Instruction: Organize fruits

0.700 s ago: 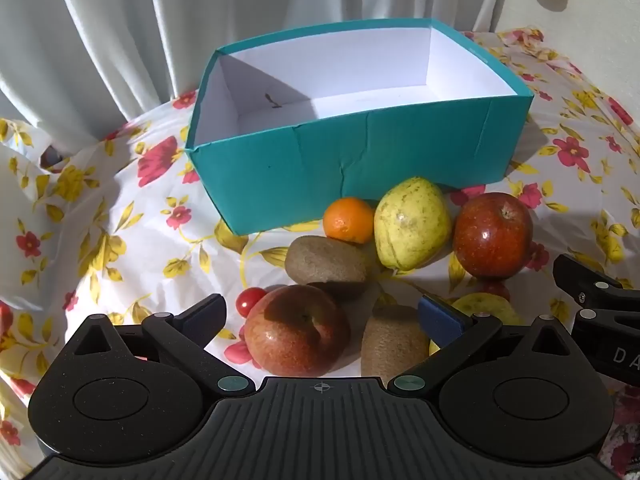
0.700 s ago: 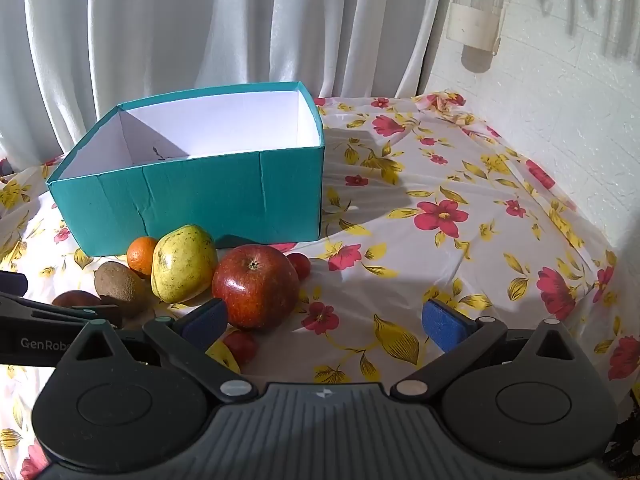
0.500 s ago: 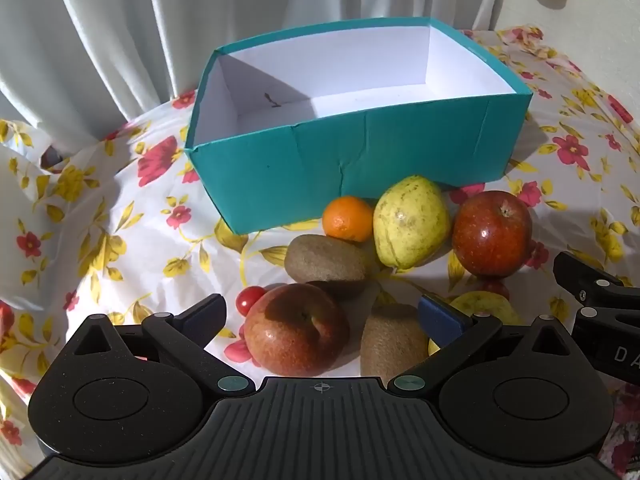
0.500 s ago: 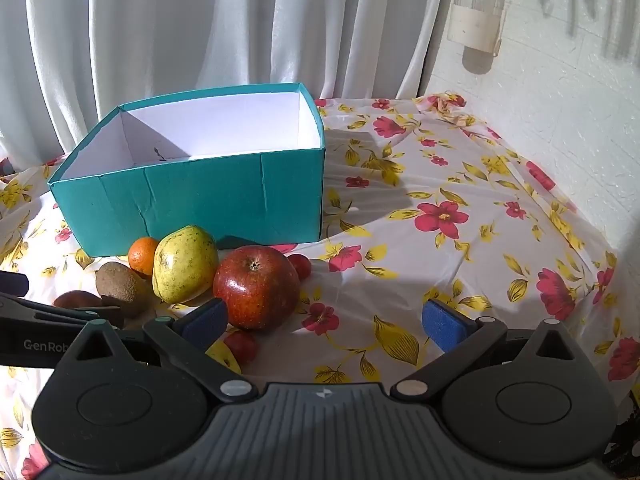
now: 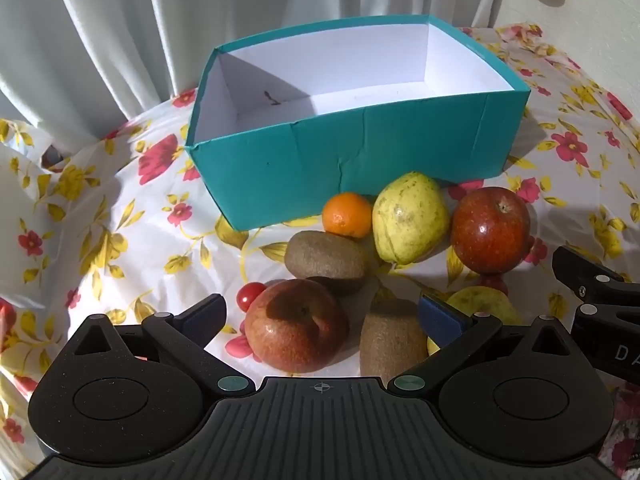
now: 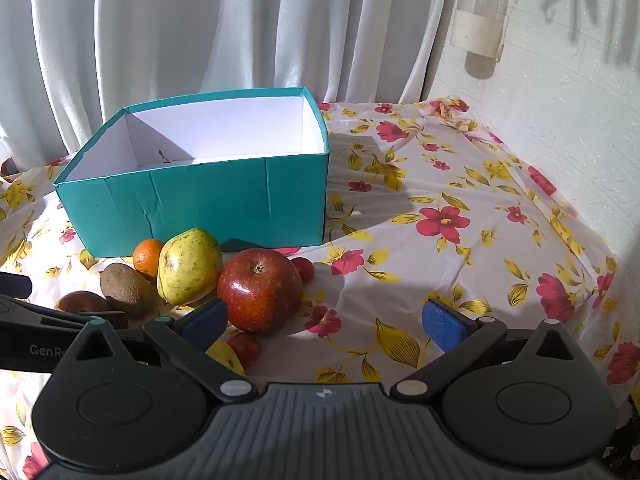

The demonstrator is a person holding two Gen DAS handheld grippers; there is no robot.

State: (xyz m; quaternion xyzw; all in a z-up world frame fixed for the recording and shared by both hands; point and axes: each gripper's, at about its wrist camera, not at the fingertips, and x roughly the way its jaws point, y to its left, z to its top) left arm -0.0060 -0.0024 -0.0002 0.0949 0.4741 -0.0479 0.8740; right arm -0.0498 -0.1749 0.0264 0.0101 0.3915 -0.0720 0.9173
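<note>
While both grippers gape empty, a floral tablecloth (image 6: 460, 200) meets white curtains (image 6: 200, 40) and a plaster wall (image 6: 560, 100)

I count two red apples (image 5: 296, 326) (image 5: 490, 229), two kiwis (image 5: 325, 255) (image 5: 393, 339), two yellow-green pears (image 5: 409, 217) (image 5: 482, 303), one orange (image 5: 346, 214), three cherry tomatoes (image 5: 249, 296) (image 6: 303, 268) (image 6: 245, 348), one teal box (image 5: 352, 168), two grippers (image 5: 322, 312) (image 6: 324, 324)
</note>
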